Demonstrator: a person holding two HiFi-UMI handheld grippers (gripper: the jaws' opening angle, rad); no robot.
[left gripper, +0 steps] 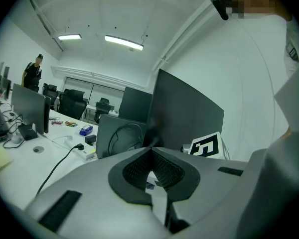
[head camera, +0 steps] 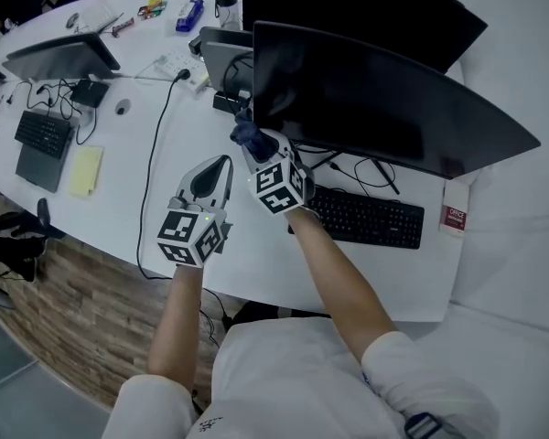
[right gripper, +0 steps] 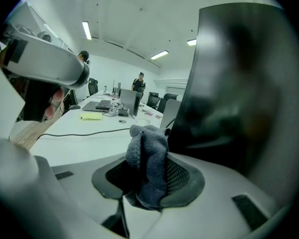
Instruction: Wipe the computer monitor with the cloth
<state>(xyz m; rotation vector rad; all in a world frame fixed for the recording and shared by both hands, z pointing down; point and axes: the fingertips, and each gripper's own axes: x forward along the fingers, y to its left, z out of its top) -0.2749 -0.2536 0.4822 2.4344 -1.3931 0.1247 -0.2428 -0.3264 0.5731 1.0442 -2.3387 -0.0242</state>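
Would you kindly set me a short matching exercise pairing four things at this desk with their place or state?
Things:
1 cloth
2 left gripper
3 black keyboard
4 yellow notepad

Places or states:
A jaws shut, empty
B below the monitor
C on the table, left of both grippers
D clamped in the right gripper

Pairs: 1-D, 2-A, 3-B, 4-C.

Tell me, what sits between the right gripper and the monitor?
A blue-grey cloth, pinched in the jaws of the right gripper, its bunched top close beside the edge of the monitor; the right gripper view shows it best.
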